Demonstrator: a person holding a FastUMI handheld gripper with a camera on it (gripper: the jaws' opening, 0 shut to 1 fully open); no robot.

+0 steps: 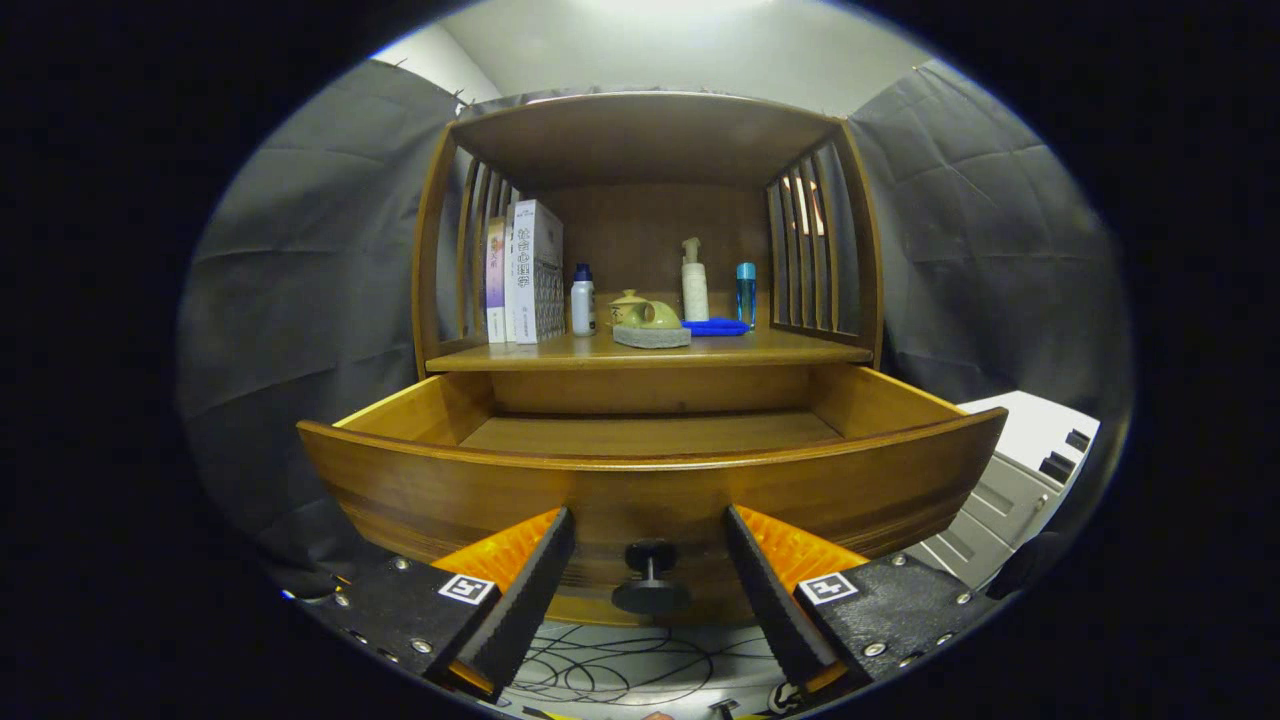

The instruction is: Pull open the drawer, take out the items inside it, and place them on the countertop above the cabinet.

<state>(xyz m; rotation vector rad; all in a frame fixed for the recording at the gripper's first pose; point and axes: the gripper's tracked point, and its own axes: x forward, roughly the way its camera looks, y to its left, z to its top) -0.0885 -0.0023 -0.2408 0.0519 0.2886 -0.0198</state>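
The drawer [650,470] stands pulled open, its visible floor bare; the fingers [648,560] are spread wide, flanking the knob [650,578] untouching.

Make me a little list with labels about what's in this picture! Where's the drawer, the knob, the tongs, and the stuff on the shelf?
drawer: wooden drawer, pulled open; the part of its floor in view is bare
knob: dark knob on the drawer front, between the fingers, not touched
tongs: tongs open, one finger on each side of the knob
countertop: countertop above the drawer, holding things
on it: books, white bottle, teapot on a grey pad, pump bottle, blue cloth, blue bottle
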